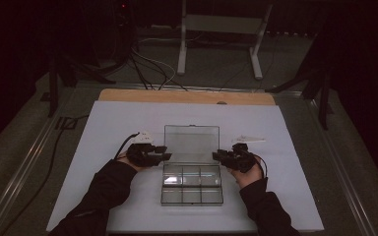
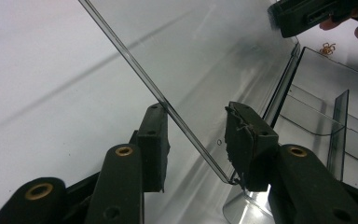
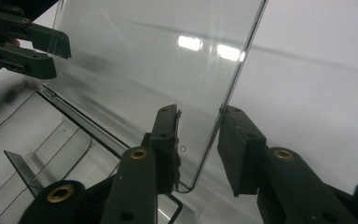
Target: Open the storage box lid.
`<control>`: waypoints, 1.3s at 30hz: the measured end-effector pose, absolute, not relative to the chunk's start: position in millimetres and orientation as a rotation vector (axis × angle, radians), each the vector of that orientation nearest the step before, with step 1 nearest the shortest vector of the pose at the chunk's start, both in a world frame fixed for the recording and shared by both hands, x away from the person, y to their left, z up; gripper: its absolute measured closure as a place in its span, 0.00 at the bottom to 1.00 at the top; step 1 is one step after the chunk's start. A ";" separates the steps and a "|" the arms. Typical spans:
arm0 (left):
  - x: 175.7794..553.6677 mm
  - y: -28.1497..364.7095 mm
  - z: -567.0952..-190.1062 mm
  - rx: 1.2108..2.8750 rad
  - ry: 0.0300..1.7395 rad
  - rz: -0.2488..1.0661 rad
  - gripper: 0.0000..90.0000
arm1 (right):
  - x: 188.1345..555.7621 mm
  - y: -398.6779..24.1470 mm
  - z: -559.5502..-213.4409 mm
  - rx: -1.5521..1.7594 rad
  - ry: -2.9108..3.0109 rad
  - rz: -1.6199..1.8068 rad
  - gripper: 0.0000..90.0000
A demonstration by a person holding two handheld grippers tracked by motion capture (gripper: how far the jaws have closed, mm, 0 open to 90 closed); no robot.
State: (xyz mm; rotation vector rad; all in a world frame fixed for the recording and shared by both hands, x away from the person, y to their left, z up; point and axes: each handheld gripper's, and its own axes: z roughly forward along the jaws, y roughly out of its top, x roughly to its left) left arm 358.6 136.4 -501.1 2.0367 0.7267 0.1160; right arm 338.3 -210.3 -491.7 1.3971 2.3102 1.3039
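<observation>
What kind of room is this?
Probably a lab or recording workspace: a white table with a clear compartment box, cables across the grey floor, and a metal stand behind.

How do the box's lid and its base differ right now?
The lid stands raised at the far side, one plain pane; the base lies flat on the table, split into compartments. The left gripper and right gripper straddle the lid's side edges, not the base. Both are clear plastic.

One clear compartment box (image 1: 192, 183) with six compartments, one lid (image 1: 191, 143), two grippers.
</observation>
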 end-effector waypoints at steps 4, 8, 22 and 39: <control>359.3 136.1 -501.4 2.041 0.743 0.108 0.68 | 339.7 -210.9 -492.9 1.421 2.314 1.310 0.74; 359.6 135.6 -501.1 2.045 0.756 0.104 0.67 | 340.6 -210.5 -493.3 1.441 2.316 1.313 0.73; 363.7 134.4 -503.3 2.045 0.839 0.031 0.63 | 344.2 -210.6 -497.0 1.562 2.314 1.324 0.71; 366.8 132.5 -507.7 2.060 0.924 -0.023 0.51 | 346.5 -211.8 -502.4 1.697 2.303 1.299 0.67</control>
